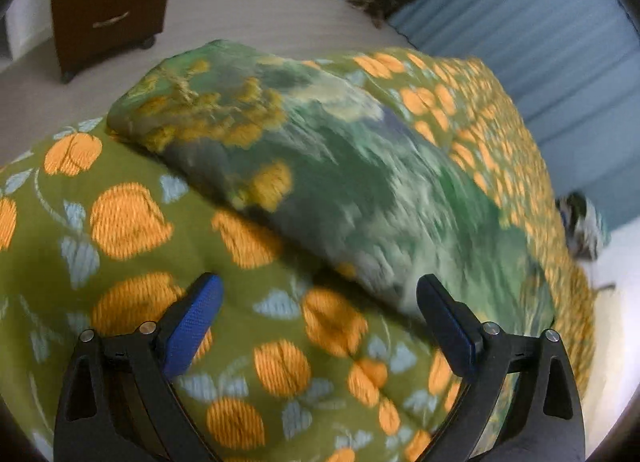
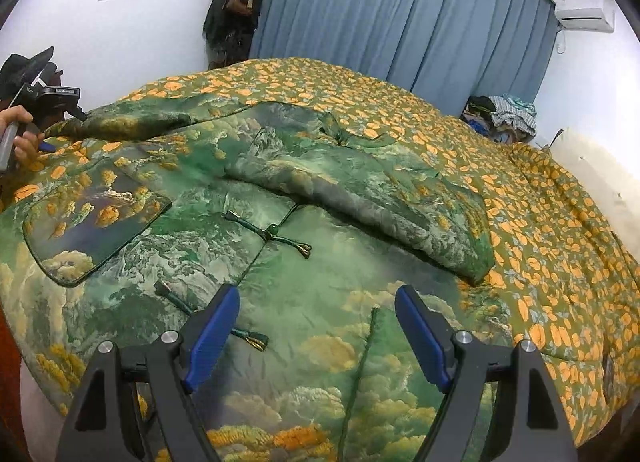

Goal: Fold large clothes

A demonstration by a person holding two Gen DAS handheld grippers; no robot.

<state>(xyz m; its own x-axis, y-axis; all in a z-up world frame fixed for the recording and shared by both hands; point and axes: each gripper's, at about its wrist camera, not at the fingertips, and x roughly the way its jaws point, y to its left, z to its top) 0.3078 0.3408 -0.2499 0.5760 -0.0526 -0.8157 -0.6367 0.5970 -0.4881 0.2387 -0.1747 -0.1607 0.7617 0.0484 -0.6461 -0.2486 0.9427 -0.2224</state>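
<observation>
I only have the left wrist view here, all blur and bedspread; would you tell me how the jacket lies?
Observer: The green jacket lies front-up on the bedspread, one sleeve folded across its chest.
Operator: Thanks, is the front fastened?
Observer: One knot button at mid-front is closed.
Operator: And the right gripper?
Observer: The right gripper is open above the jacket's lower front, holding nothing.
</observation>
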